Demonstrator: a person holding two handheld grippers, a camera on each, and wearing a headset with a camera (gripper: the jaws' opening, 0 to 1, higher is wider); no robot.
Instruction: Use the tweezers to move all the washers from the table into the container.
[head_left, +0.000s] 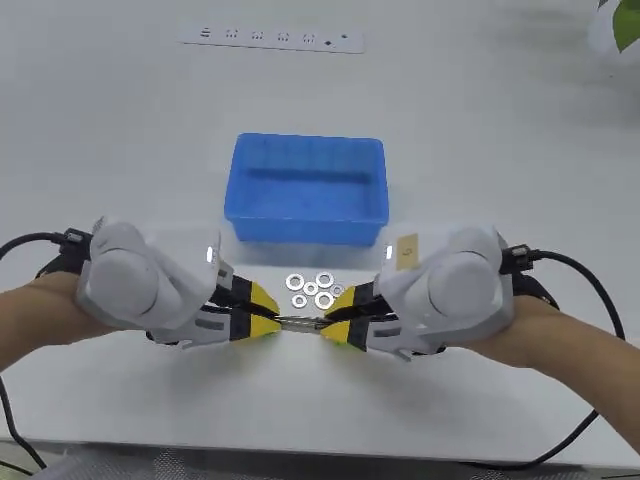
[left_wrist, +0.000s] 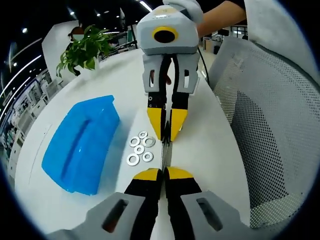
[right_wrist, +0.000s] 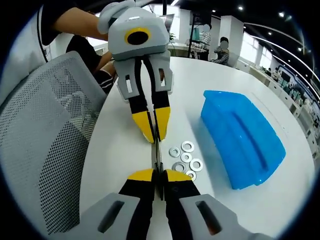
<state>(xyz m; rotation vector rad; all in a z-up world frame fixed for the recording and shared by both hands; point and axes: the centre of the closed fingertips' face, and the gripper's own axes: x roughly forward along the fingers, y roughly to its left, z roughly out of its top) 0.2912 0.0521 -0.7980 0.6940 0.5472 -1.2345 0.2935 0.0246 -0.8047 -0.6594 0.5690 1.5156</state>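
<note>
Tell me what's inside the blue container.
The container floor that shows is bare; its near wall may hide a strip. The washers lie outside on the table.

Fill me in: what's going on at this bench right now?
The left gripper and right gripper face each other tip to tip. Both are shut on the tweezers, which bridge the gap between them. A small cluster of washers lies on the white table, between the tweezers and the blue container and touching neither. The container looks empty, so no washer has been moved into it yet.
</note>
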